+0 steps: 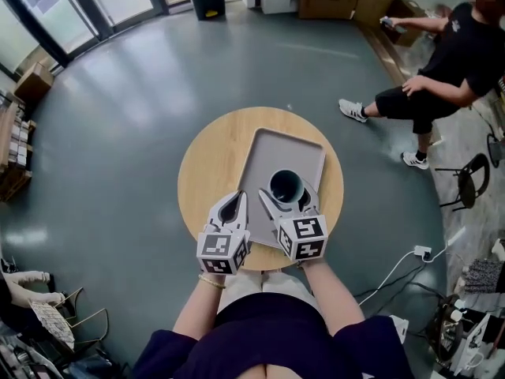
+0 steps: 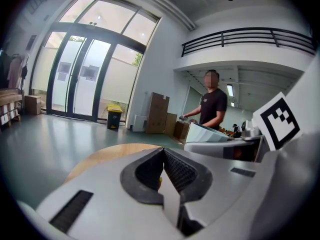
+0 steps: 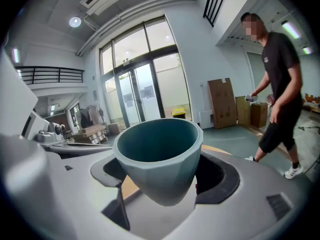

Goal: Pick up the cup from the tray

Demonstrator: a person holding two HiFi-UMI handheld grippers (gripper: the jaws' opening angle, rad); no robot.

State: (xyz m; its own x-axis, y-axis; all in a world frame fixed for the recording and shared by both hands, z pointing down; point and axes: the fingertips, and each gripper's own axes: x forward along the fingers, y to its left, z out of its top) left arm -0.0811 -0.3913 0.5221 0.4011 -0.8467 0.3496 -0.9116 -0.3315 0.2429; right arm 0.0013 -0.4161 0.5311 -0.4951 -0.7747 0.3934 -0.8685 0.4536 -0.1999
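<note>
Fingers (image 3: 220, 179) of right gripper (image 1: 286, 189) grip cup (image 3: 160, 156) btw them.

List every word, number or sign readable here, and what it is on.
Nothing can be read in any view.
The marker cube: black-and-white pattern only, no letters.
The yellow bin: a small label, too blurred to read.
The cup and the tray: plain, no print.

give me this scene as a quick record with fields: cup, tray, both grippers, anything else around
cup: teal, upright, empty, over the tray, between the right gripper jaws
tray: grey, on the round wooden table
right gripper: closed on the cup's sides
left gripper: jaws together, holding nothing, left of the tray
cup lifted: cannot tell
bystander: person in black, beyond the table
</note>
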